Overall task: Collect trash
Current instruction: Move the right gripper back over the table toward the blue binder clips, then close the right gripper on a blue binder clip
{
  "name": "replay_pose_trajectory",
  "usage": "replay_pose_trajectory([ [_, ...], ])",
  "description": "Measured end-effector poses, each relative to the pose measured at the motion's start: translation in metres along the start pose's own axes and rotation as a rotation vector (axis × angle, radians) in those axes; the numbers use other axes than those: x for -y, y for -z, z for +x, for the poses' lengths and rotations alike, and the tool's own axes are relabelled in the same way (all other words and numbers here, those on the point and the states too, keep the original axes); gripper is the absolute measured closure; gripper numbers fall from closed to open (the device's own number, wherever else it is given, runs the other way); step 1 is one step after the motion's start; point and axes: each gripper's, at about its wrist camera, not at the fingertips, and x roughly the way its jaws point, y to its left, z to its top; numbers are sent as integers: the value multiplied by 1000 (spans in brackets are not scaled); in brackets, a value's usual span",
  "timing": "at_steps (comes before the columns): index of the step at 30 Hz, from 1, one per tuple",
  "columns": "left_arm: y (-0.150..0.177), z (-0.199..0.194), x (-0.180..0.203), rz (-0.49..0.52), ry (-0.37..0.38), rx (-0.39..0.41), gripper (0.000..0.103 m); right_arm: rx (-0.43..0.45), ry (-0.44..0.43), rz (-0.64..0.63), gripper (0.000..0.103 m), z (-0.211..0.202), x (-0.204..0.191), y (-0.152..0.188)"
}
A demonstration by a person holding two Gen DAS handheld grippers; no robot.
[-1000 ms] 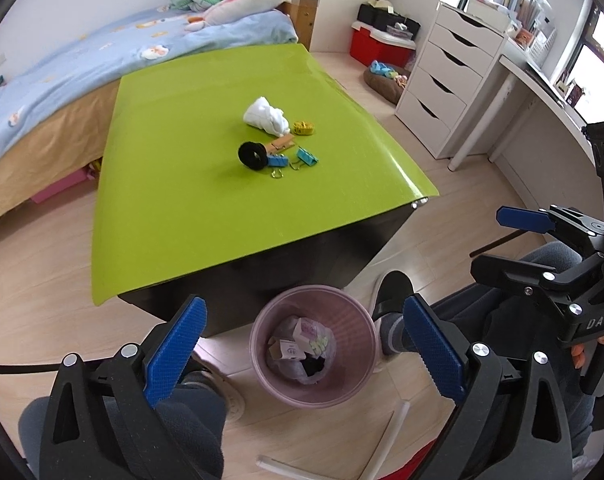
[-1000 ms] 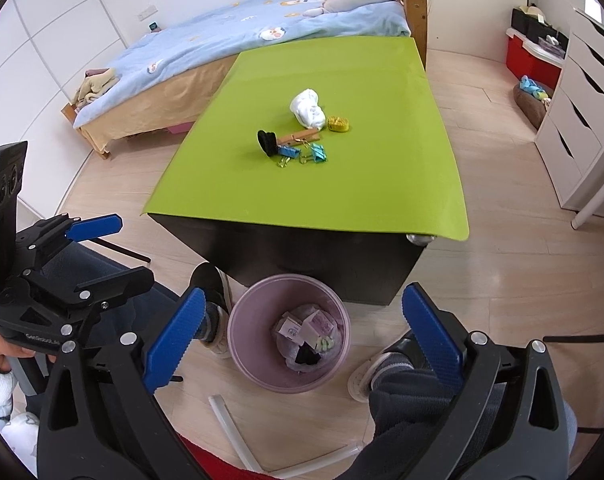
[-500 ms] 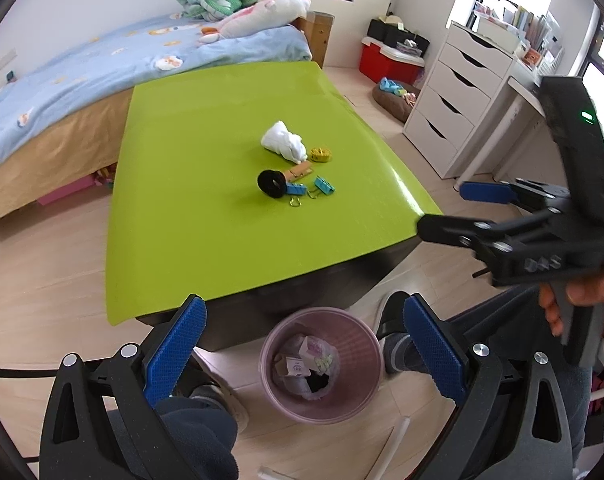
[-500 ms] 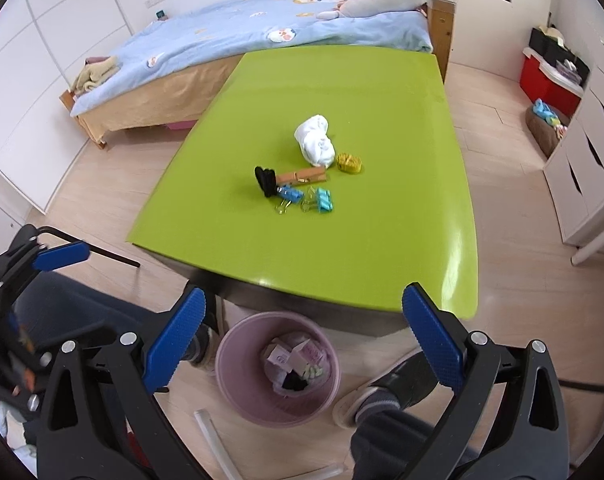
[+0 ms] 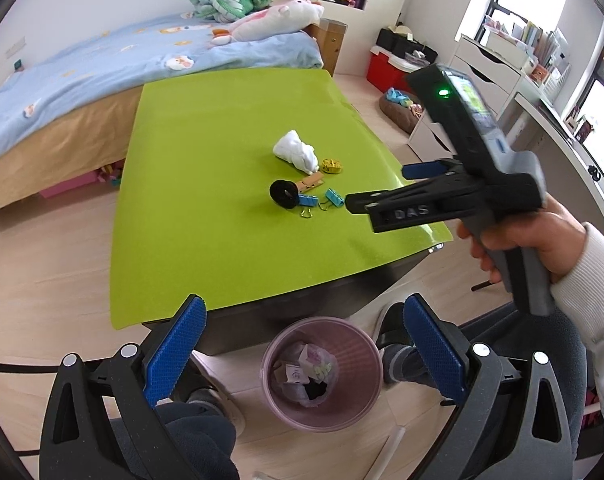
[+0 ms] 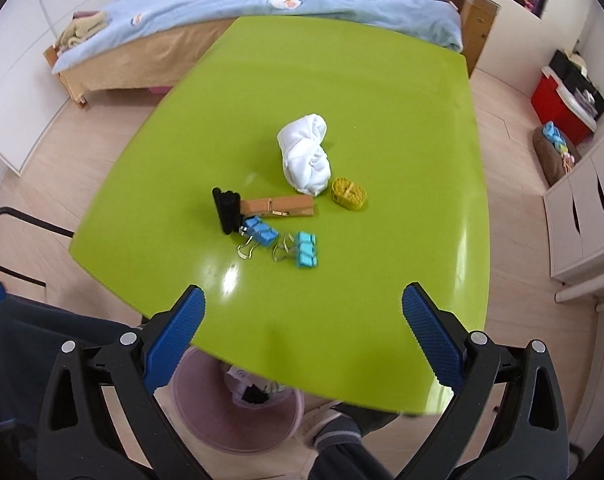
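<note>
Reaching over the table's (image 6: 382, 80) near edge, right gripper (image 6: 302, 312) spread wide, empty; left gripper (image 5: 302, 320) likewise wide above bin (image 5: 322, 372); crumpled tissue (image 6: 306, 158) mid-table.

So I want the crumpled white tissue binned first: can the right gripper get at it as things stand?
Probably yes: the right gripper is open, and only low blue binder clips lie before the crumpled white tissue.

The green surface (image 6: 382, 100) carries crumpled white tissue (image 6: 306, 154), a wooden clothespin (image 6: 278, 206), two blue binder clips (image 6: 280, 242), a yellow roll (image 6: 349, 194), and a black ring (image 6: 226, 210).
</note>
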Motion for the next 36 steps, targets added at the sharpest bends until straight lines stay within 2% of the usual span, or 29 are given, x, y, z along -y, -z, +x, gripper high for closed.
replay_pose_trajectory([
  [3,-1,1,-2,-7,0,-1,8,-19,6,-25,14,12,-2,-8],
  [5,-1,1,-4,-8,-3,-2,8,-37,10,-37,24,20,-2,-13],
  [14,0,5,-7,-19,-6,-9,8,-72,6,-61,54,40,-5,-20],
  [18,-1,6,-8,-16,-6,-8,8,-70,-7,-54,63,44,-5,-21],
  [23,-1,7,-8,-18,-5,-9,8,-72,-11,-55,90,46,-6,-23],
  [26,-1,7,-8,-17,-5,-10,8,-59,-12,-49,98,44,-7,-21],
  [31,-3,10,-8,-11,-2,-10,8,-37,-6,-23,102,38,-1,-17],
  [36,-13,16,-7,2,1,-5,8,-14,-23,30,102,25,12,-10],
])
